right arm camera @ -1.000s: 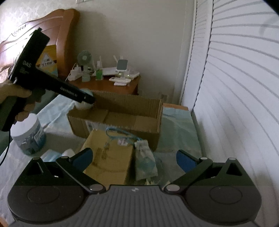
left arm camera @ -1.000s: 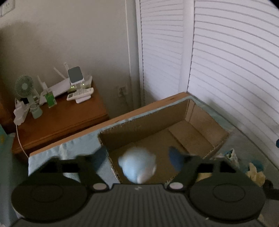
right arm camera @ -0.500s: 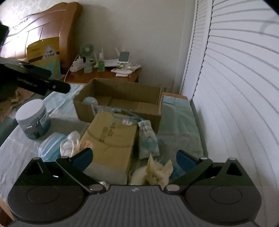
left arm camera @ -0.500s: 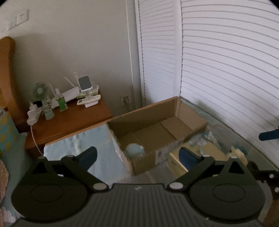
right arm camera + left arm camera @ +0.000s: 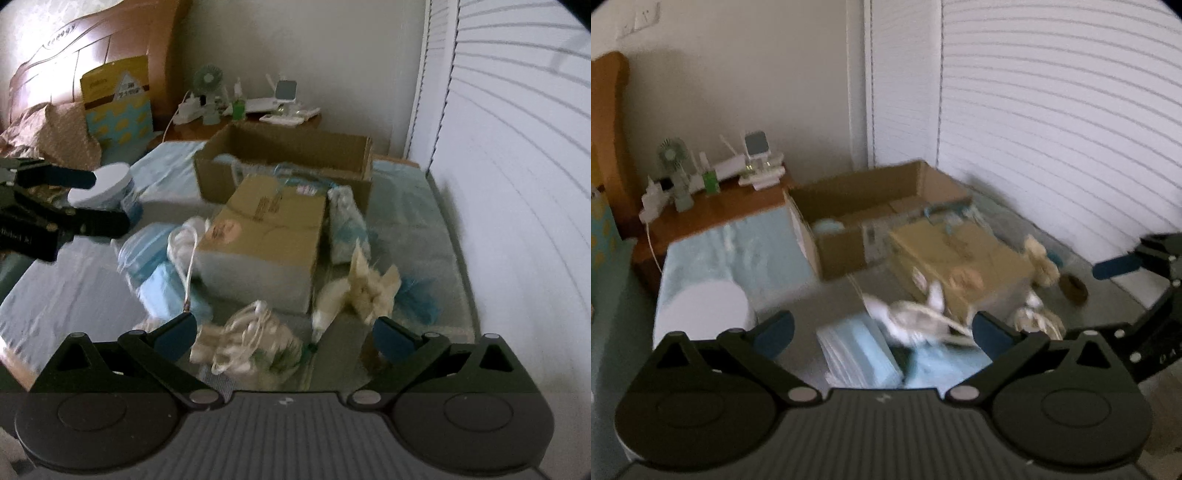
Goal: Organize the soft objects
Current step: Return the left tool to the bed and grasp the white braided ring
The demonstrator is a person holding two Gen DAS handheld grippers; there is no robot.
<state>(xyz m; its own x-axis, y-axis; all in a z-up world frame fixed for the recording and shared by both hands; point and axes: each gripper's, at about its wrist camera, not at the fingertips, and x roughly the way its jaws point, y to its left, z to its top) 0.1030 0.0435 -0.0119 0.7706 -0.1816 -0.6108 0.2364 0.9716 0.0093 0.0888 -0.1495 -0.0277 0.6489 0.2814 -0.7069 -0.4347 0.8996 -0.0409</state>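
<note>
Dim room, daylight from louvred shutters [image 5: 1052,129]; motion blur mid-frame; fisheye bending, dark corners.

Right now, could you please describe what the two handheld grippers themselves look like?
Both are matte black. The left gripper and right gripper each have two angled linkage arms with silver pivot pins, blue-padded fingertips, a ribbed grey centre plate with a small white mark, and round black discs either side. No cables or sleeves show.

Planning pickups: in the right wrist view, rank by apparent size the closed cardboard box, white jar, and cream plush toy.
1. closed cardboard box
2. white jar and cream plush toy: look about alike; the toy sits nearer the camera, so unranked.
</note>
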